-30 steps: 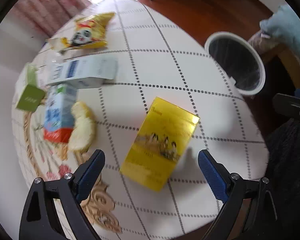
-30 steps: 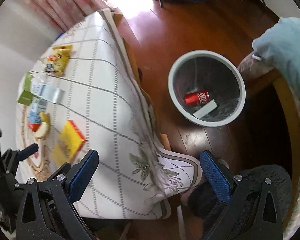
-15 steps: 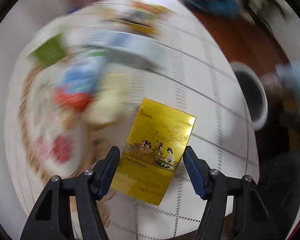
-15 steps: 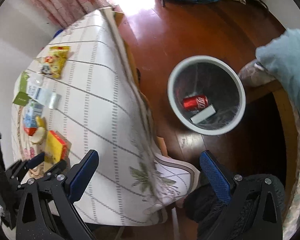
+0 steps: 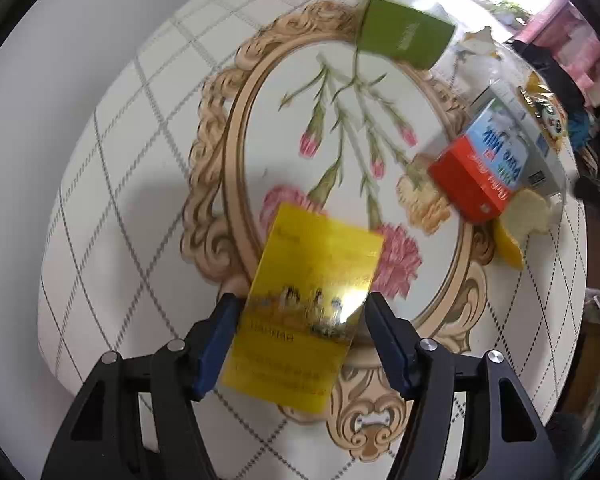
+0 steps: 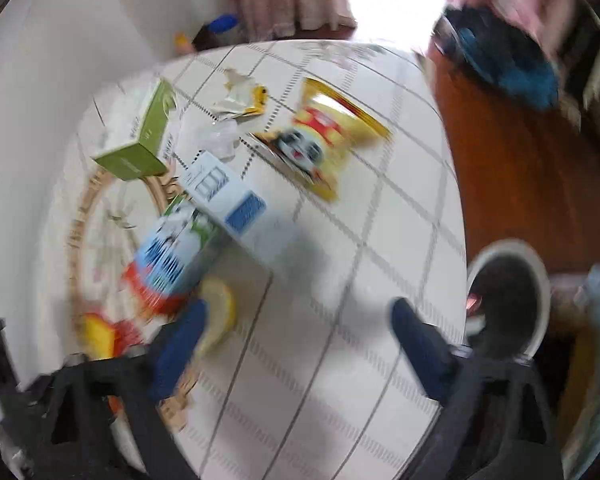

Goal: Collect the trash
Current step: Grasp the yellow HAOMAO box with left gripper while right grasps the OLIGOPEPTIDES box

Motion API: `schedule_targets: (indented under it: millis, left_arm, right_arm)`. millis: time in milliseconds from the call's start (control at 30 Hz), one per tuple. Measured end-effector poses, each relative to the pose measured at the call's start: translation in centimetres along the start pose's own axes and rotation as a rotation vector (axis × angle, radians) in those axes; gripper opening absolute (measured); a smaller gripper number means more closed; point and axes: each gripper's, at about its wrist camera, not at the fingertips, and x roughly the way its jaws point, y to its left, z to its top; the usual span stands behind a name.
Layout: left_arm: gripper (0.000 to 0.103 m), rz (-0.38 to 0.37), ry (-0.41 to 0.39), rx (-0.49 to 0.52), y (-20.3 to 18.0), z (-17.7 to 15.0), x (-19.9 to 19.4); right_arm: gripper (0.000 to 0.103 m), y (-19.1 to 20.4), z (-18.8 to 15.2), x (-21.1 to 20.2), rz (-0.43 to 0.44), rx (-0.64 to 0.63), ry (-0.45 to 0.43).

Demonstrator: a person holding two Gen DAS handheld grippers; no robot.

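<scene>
Left gripper clamped the yellow box — one piece in hand. Right gripper gaped empty; milk carton, snack bag, peel ahead of it uncollected.

Left gripper: it points down and forward over the desk, its black frame filling the bottom of the left wrist view.
Left fingers: the blue pads are drawn in and press both long edges of the yellow box, which they carry tilted above the desk.
Right gripper: it is blurred and angled down toward the desk surface.
Right fingers: the blue pads are spread wide apart, with nothing between them.
Right frame: the black arms splay outward at the bottom of the view.
</scene>
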Motion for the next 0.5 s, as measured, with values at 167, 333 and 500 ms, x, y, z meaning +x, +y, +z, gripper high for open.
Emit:
schedule_targets:
  millis: [167,333,500]
  left_arm:
    - [0.06,0.004,-0.02,-0.005,0.8,-1.1,0.2]
    - [0.057,0.006,-0.03,-0.011,0.2,-0.3,0.1]
    - [0.057,-0.049,-0.008,-0.045,-0.1,-0.9,-0.7]
  right_arm:
    - [0.076,3.6,4.0,3.3,-0.105,-0.201,0.05]
    - [0.056,4.6,4.8,5.8,-0.05,-0.245,0.114]
    - [0.043,2.5,2.7,4.6,-0.021,-0.123,0.14]
